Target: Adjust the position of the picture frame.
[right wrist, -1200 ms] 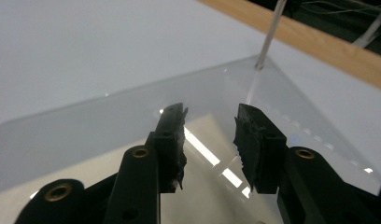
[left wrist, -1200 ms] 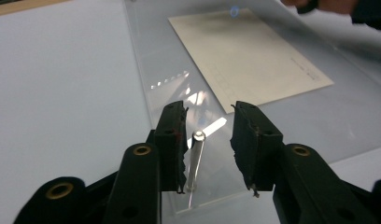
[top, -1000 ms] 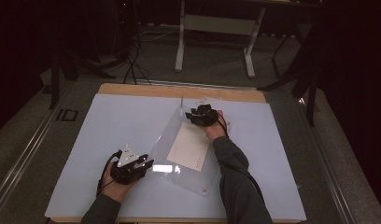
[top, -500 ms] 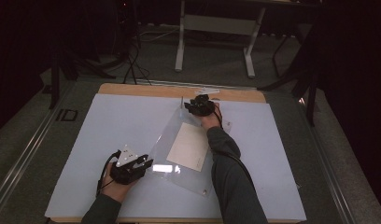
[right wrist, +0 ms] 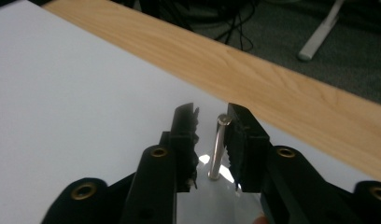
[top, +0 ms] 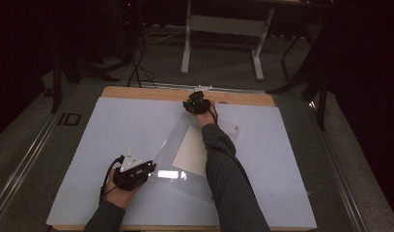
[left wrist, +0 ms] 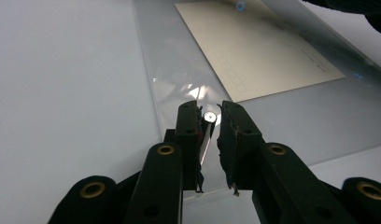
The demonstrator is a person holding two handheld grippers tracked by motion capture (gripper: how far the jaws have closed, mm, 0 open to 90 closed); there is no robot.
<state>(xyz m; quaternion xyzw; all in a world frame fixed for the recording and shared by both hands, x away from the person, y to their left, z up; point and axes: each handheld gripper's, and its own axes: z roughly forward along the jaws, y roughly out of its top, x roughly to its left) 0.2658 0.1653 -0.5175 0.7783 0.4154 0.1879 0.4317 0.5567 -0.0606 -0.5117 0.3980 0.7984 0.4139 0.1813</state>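
Note:
A clear plastic sleeve (top: 185, 181) lies on the white mat (top: 113, 130) with a beige card (top: 192, 152) inside it. My left gripper (top: 150, 169) sits at the sleeve's near left edge. In the left gripper view its jaws (left wrist: 209, 112) are nearly together on a shiny strip of the sleeve (left wrist: 179, 60), with the card (left wrist: 258, 51) just beyond. My right gripper (top: 195, 102) is at the sleeve's far end, near the table's back edge. Its jaws (right wrist: 212, 114) stand close together around a thin metal pin (right wrist: 217, 149), with grey film (right wrist: 212, 200) between them.
A strip of bare wood (top: 147, 93) runs along the far side of the mat, seen close in the right gripper view (right wrist: 272, 79). Beyond it are grey floor, cables and a white table frame (top: 224, 24). White mat lies to the left of the sleeve.
My right hand has moved away from me, from over the sleeve's top to the table's far edge. The left gripper has stayed at the sleeve's near edge.

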